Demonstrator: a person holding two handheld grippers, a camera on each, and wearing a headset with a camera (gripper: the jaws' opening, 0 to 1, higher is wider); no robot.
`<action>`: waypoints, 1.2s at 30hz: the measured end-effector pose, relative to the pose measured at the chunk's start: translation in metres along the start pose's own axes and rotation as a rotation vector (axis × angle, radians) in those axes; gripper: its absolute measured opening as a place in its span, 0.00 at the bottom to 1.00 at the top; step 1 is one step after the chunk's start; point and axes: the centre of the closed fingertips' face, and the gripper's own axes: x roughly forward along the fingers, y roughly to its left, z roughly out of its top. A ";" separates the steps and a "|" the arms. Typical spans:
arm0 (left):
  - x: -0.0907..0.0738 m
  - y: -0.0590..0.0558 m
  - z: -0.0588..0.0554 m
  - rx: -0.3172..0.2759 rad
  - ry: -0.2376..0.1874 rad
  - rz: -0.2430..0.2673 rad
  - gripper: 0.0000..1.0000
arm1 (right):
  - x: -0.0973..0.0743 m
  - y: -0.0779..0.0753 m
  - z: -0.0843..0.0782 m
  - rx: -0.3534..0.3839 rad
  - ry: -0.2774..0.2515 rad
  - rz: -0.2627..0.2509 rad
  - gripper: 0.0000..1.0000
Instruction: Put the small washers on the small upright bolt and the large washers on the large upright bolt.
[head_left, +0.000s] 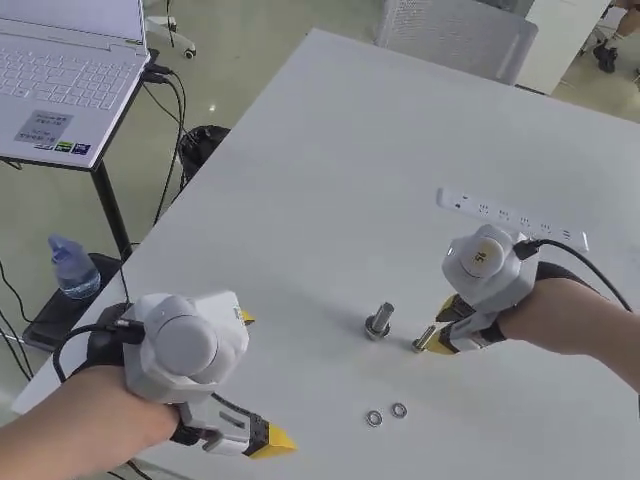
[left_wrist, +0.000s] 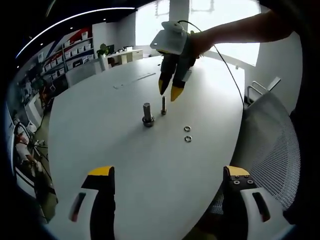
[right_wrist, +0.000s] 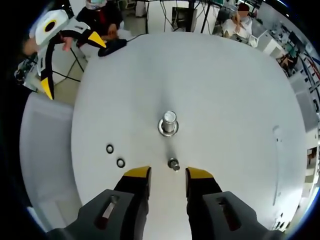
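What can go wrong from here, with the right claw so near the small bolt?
The open right claw is right beside the small upright steel bolt; a slight nudge could topple it. The two small steel washers lie flat on the white table, so they may slip when pinched.

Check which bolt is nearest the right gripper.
The small bolt, the thin one just ahead of the right gripper. The large bolt is thicker and stands farther off.
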 end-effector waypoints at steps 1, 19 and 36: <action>-0.001 -0.002 0.000 0.001 0.000 -0.001 0.89 | -0.001 0.003 0.001 -0.001 -0.003 0.000 0.29; -0.005 -0.015 0.002 0.019 0.004 -0.004 0.88 | -0.005 0.044 -0.011 0.002 -0.024 0.016 0.30; -0.005 -0.020 0.001 0.026 0.006 -0.019 0.87 | 0.003 0.077 -0.018 -0.013 -0.029 0.061 0.33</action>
